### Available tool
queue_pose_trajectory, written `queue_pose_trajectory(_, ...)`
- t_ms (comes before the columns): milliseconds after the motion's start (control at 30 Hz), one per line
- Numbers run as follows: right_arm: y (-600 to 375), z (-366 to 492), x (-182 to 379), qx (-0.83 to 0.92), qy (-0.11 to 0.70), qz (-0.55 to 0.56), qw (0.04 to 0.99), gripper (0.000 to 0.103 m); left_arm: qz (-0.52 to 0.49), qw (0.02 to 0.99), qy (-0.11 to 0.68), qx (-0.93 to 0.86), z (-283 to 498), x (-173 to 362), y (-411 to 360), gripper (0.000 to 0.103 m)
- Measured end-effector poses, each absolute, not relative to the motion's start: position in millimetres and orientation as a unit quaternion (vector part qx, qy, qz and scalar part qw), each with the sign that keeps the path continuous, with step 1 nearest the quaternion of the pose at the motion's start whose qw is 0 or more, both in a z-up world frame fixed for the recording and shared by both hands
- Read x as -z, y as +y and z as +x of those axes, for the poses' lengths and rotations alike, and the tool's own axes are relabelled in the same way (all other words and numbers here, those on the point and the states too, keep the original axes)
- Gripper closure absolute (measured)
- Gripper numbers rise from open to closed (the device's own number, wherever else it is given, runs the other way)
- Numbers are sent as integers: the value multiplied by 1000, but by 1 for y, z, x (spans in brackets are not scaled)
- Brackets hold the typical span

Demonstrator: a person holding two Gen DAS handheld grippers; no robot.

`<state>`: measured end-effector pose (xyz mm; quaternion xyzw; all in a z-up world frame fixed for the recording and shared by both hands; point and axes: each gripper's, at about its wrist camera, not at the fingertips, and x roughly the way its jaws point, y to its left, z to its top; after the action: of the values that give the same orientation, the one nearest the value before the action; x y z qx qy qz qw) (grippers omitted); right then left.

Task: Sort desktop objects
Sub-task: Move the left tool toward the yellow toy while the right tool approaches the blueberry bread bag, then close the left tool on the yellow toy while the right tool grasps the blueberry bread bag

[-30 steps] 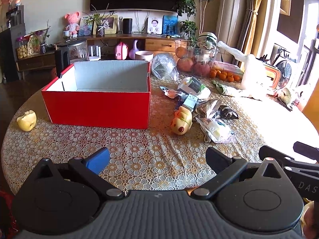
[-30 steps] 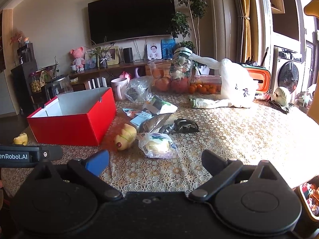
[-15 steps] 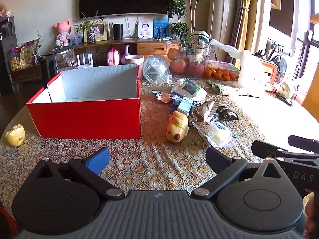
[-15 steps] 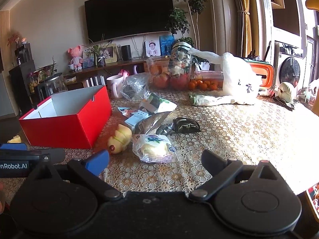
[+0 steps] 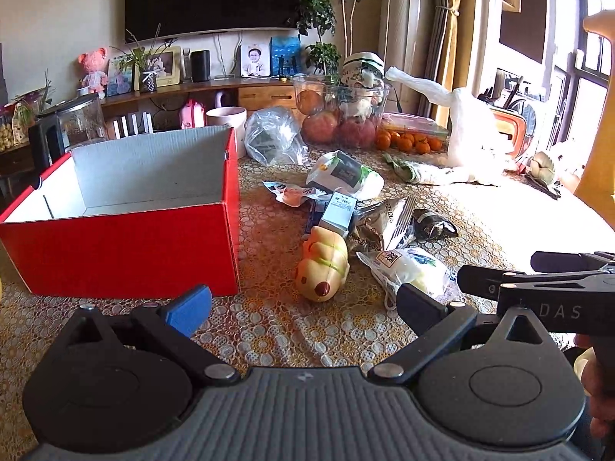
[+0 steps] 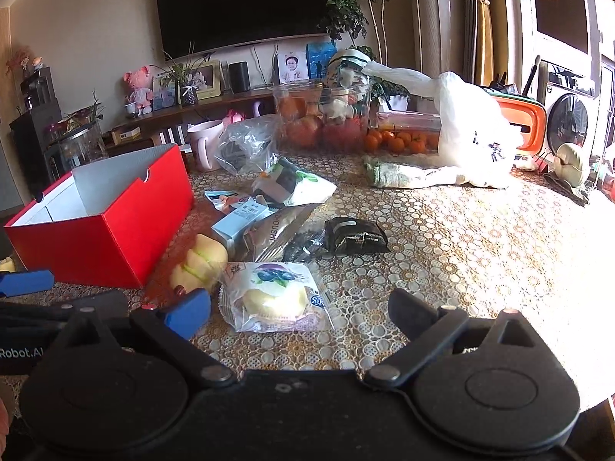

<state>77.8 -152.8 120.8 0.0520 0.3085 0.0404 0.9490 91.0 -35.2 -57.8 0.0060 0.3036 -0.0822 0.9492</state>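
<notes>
Left gripper (image 5: 303,305) spread wide, nothing between the fingers, low over the lace-patterned tablecloth (image 5: 269,330). Right gripper (image 6: 300,307) also wide, holding nothing.

Red box (image 5: 127,238): matte cardboard, white corrugated inside, open top, at 10 o'clock in the left view. Glossy yellow toy (image 5: 323,265), rounded, red nose, lies just beside the box's right corner at 12 o'clock, tilted on its side.

Right view: clear crinkly bun packet (image 6: 275,297) at 12 o'clock, close ahead of the fingers, soft pale bun inside. Toy touches its left edge. Behind: silver foil pouch (image 6: 282,232), black foil pack (image 6: 353,236) at 1 o'clock, small blue-white carton (image 6: 240,221), white wrapper (image 6: 292,186) further back. These overlap in one pile; pouch partly covers the carton.

Far side: glass bowl (image 6: 326,115) of apples, oranges (image 6: 399,140), white plastic bag (image 6: 472,134), pink mug (image 6: 205,144), clear bag (image 6: 246,146). The left gripper's blue pad shows at 9 o'clock in the right view.
</notes>
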Motion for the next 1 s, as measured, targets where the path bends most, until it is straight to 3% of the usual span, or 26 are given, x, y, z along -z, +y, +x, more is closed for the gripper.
queue_pose_trajectory(1000, -167, 192, -82, -125, 466, 105, 870, 3, 83, 938, 300, 153, 166, 117, -63, 3)
